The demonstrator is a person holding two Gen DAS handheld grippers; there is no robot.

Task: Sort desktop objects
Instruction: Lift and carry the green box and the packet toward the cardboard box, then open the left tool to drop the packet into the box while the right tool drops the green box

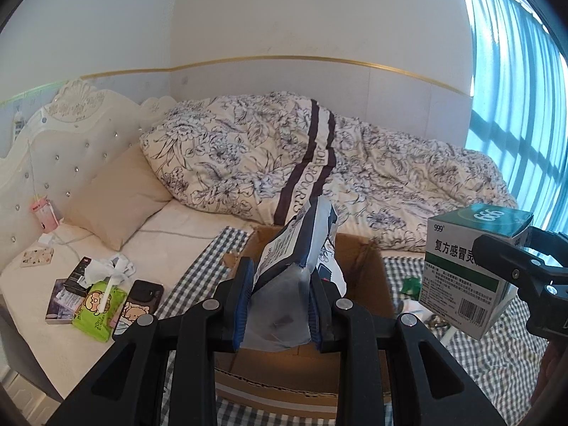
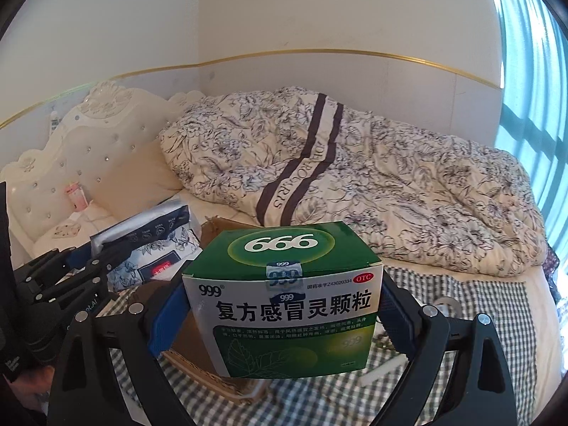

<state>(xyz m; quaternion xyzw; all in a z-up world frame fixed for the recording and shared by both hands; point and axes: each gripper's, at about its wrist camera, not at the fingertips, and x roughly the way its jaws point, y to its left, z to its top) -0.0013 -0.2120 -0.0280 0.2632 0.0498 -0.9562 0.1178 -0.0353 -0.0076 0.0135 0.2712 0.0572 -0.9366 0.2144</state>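
The left gripper [image 1: 280, 305] was clamped on a blue-and-white plastic pouch [image 1: 294, 248], its blue pads pressed against both sides, holding it upright over the open cardboard box [image 1: 365, 277] that sat on the checked cloth [image 1: 198, 273]. To the right, the right gripper [image 2: 277, 319] gripped a green-and-white 999 medicine box [image 2: 284, 298] between its fingers, raised above the cloth just right of the cardboard box. On the white mattress at the near left lay a green tissue pack [image 1: 97, 305], a dark phone case [image 1: 142, 298] and a small book [image 1: 60, 301]. A floral quilt [image 1: 284, 156] was heaped along the far wall.
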